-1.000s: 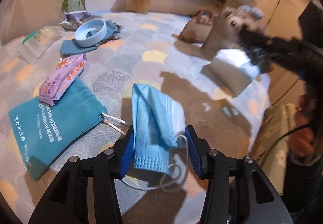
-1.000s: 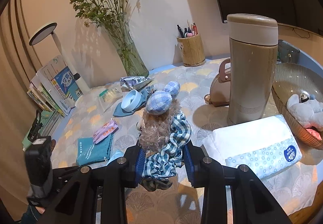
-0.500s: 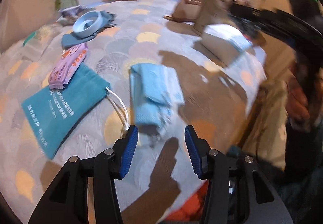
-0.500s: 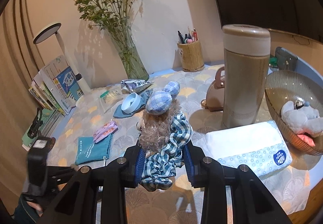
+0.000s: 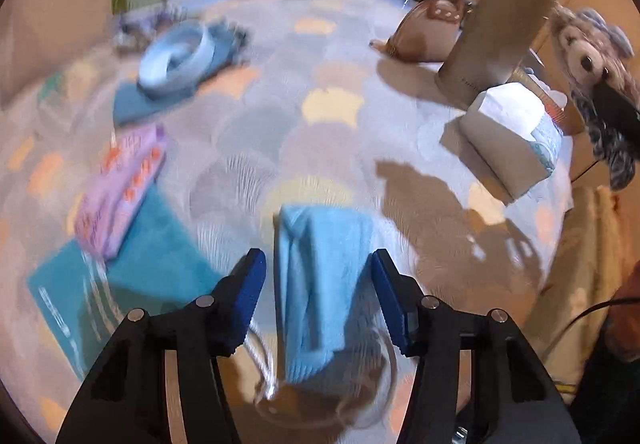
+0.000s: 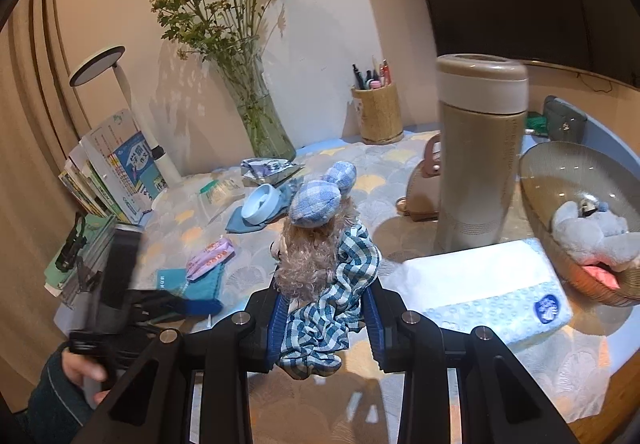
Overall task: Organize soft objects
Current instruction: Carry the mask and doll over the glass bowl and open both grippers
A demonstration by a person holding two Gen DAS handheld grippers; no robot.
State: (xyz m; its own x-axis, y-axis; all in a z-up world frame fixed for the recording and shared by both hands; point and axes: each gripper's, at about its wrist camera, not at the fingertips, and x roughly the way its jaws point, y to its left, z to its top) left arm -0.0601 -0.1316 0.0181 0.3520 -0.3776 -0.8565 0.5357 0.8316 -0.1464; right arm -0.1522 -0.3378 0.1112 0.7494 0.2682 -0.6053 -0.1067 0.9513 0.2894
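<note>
Left gripper [image 5: 316, 296] poised over the bench [image 5: 328, 83], jaws opening — the blue face mask [image 5: 316, 280] lies flat between its fingers, the pads clear of it. Over to the right gripper [image 6: 326, 314]: narrow, clamped on the plush bear [image 6: 320, 244] in its checked scarf, held upright above the bench.

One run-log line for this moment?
left gripper: opening, over mask, not gripping | right gripper: shut on plush | basket: holds another plush
</note>
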